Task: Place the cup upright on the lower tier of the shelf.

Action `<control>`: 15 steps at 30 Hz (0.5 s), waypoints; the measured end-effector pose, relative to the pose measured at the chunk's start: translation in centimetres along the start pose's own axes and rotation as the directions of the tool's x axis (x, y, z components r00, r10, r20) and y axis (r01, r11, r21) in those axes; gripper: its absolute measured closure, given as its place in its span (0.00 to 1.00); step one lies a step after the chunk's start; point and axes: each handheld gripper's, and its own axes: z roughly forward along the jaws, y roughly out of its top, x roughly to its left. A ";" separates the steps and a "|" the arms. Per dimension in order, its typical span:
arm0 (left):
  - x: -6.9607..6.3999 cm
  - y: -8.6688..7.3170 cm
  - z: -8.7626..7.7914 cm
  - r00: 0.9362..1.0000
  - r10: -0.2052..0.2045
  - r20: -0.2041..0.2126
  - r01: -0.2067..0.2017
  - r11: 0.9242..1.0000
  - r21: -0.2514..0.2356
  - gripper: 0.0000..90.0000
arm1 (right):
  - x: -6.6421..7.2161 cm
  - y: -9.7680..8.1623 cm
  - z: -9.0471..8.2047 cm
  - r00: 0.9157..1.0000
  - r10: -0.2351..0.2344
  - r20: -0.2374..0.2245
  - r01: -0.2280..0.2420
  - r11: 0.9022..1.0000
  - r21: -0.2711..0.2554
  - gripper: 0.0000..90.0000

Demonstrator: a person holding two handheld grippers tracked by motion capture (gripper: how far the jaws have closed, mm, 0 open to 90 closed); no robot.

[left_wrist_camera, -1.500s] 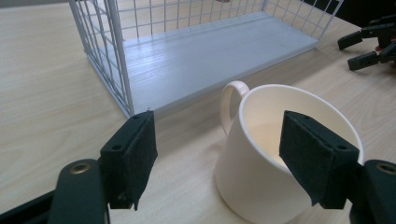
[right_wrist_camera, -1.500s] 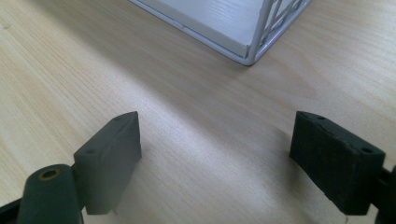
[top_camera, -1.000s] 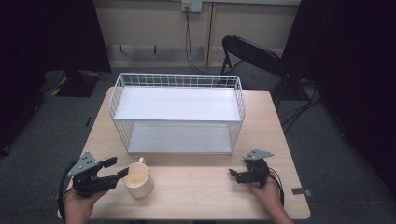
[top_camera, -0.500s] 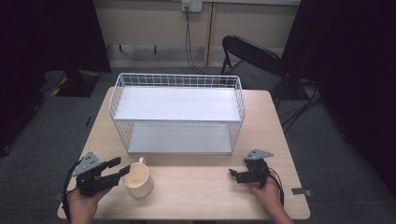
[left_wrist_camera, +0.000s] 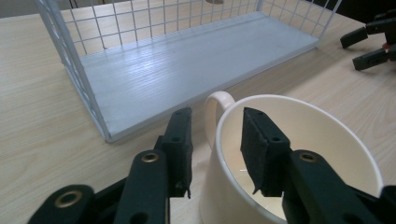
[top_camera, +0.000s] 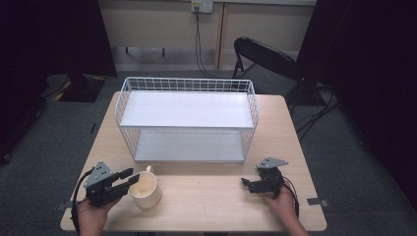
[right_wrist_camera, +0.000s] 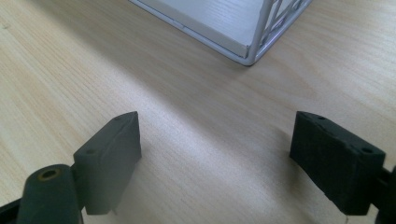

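Cream mug (top_camera: 145, 189) sits on the wooden table (top_camera: 206, 196) at the near left, in front of the white wire rack (top_camera: 187, 118), not yet lifted. Left gripper (top_camera: 129, 178) straddles the mug's wall beside the handle: in the left gripper view one finger (left_wrist_camera: 180, 142) is outside the rim, the other (left_wrist_camera: 261, 149) inside the cup, wall between them. Jaws have just been closing, but a gap shows between outer pad and wall, so not clamped yet. Handle (left_wrist_camera: 218, 100) sits just beyond the fingertips, pointing toward the rack.

Progress call: early. Approach looks done, grasp about halfway; the clamp, the lift and any placing on the rack's shelves (left_wrist_camera: 187, 65) are all left. Both shelves hold nothing.

Right gripper (top_camera: 247, 184) rests at the near right of the table, well apart from the mug, fingers (right_wrist_camera: 109, 156) spread wide with bare tabletop between them, rack corner ahead of the tips. Idle, as far as I can judge.
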 end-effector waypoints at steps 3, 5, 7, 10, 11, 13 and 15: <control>0.0 -0.1 0.1 1.000 -0.001 0.007 0.001 1.000 -0.005 0.74 | 0.0 0.0 0.0 1.000 0.001 0.000 -0.001 1.000 0.000 0.17; 0.0 -0.2 0.1 1.000 -0.011 0.005 0.011 1.000 -0.013 0.76 | 0.0 0.0 0.0 1.000 0.000 0.000 0.000 1.000 0.000 0.17; 0.0 -0.3 0.1 1.000 -0.013 0.005 0.013 1.000 -0.014 0.76 | 0.0 0.0 0.0 1.000 0.000 0.000 0.000 1.000 0.000 0.17; 0.1 -0.5 0.3 1.000 -0.014 0.000 0.014 1.000 -0.013 0.78 | 0.0 0.0 0.0 1.000 0.000 0.000 0.000 1.000 0.000 0.17; 0.0 -0.5 0.3 1.000 -0.016 0.000 0.016 1.000 -0.014 0.78 | 0.0 0.0 0.0 1.000 0.000 0.000 0.000 1.000 0.000 0.17; 0.0 -0.5 0.3 1.000 -0.012 0.000 0.012 1.000 -0.013 0.79 | 0.0 0.0 0.0 1.000 0.000 0.000 0.000 1.000 0.000 0.17; 0.0 -0.6 0.4 1.000 -0.011 -0.009 0.011 1.000 -0.010 0.81 | 0.0 0.0 0.0 1.000 0.001 0.000 -0.001 1.000 0.000 0.17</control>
